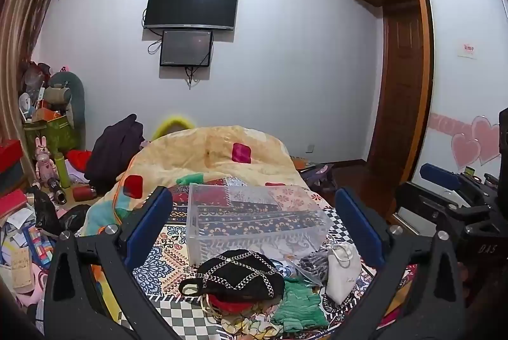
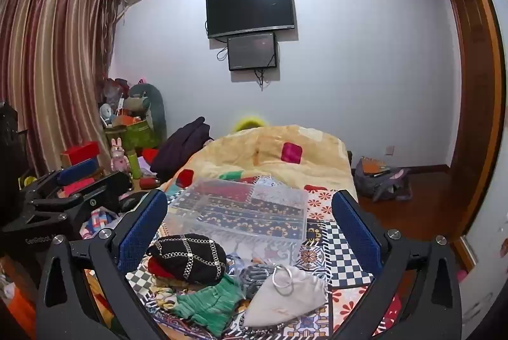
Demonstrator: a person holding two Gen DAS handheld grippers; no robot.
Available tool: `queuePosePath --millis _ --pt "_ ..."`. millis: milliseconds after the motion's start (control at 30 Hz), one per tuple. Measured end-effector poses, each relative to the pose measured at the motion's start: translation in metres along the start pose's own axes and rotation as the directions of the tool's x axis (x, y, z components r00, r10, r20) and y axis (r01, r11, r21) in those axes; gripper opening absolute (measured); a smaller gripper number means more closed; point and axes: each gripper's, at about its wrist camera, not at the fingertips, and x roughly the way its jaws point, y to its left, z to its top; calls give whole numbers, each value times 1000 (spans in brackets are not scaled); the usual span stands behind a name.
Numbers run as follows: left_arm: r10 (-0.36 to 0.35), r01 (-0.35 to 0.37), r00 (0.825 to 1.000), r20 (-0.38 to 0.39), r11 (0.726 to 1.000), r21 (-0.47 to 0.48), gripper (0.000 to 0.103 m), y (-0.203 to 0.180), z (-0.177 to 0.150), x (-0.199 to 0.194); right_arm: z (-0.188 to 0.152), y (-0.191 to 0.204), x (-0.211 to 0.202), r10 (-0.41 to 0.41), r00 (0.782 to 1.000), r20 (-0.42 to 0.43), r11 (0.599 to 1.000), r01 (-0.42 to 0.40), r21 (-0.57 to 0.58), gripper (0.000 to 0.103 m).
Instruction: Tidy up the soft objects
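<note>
A pile of soft items lies on the patterned bedspread (image 1: 165,254): a black hat with silver chains (image 1: 238,276) (image 2: 190,257), a green cloth (image 1: 298,305) (image 2: 209,305), a white drawstring pouch (image 1: 341,271) (image 2: 285,298), a red item under the hat, and a grey piece in a plastic bag (image 2: 254,275). A clear plastic box (image 1: 250,219) (image 2: 241,210) stands just beyond them. My left gripper (image 1: 254,229) is open above the pile. My right gripper (image 2: 250,229) is open above it too. Both are empty.
A yellow quilt (image 1: 206,156) covers the far bed. Clutter, boxes and toys (image 1: 47,149) crowd the left floor. A bag (image 2: 381,178) lies on the wooden floor at right. Wardrobe (image 1: 403,86) stands right; a TV (image 1: 190,5) hangs on the wall.
</note>
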Motion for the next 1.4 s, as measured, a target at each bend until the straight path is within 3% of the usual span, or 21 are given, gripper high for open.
queuePosePath --millis 1400 --pt "6 -7 1000 3 999 35 103 -9 -4 -3 -1 3 -5 21 1000 12 999 -21 25 103"
